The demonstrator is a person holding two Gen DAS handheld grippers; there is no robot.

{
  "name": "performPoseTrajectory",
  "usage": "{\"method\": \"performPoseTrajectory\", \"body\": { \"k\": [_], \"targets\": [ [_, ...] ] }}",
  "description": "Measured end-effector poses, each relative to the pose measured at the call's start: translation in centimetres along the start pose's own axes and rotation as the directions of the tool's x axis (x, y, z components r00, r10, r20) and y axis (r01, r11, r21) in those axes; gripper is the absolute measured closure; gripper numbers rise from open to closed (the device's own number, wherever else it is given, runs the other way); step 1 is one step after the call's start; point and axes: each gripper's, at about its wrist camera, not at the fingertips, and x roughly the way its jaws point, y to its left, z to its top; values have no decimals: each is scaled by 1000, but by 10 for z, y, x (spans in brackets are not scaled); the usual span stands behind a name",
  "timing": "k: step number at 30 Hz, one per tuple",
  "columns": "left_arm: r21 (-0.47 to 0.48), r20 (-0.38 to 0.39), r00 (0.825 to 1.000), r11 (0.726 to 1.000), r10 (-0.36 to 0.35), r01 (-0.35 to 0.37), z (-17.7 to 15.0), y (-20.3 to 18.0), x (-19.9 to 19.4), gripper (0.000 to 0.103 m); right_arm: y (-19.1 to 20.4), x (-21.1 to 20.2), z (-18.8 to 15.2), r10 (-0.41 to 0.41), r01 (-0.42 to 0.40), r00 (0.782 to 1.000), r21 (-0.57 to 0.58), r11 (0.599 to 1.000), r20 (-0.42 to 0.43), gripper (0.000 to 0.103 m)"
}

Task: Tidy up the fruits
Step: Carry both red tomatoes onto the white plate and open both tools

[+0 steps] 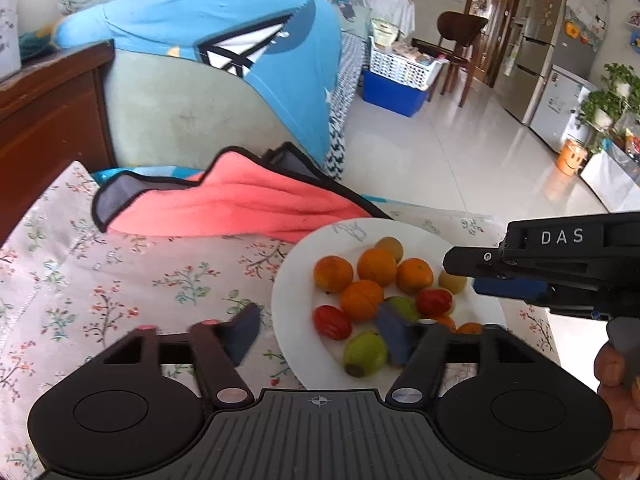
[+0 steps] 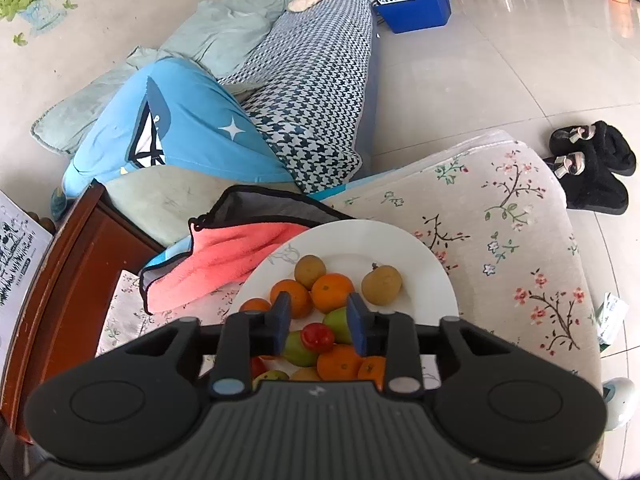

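Fruits (image 2: 328, 300) heaped on white plate (image 2: 360, 240) at cushion's near edge | your left gripper (image 1: 320, 330) wide, empty | right gripper (image 2: 318, 322) narrow, empty | risk: 1 nudge rolls an orange (image 2: 333, 292) off the rim.

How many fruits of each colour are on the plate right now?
Orange fruits: 6
Green fruits: 3
Red fruits: 2
Brown fruits: 2
Total on the plate: 13. Some are partly hidden, so orange or green may be off by one.
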Motion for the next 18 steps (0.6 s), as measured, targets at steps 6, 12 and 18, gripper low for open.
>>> {"method": "performPoseTrajectory", "body": {
  "k": [6,12,18],
  "targets": [
    [1,-23,999,1000,22,-22,2,0,-6,13,5,-8,1,-31,31,999,-11,999,9,32],
    [20,-31,998,998,57,-56,-2,-1,-16,7,12,-20,1,-87,87,996,-11,996,-15,19],
    [-30,-45,997,998,56,-57,-4,5,-29,4,22,-34,-7,-176,174,984,-56,983,-39,6]
  ]
}}
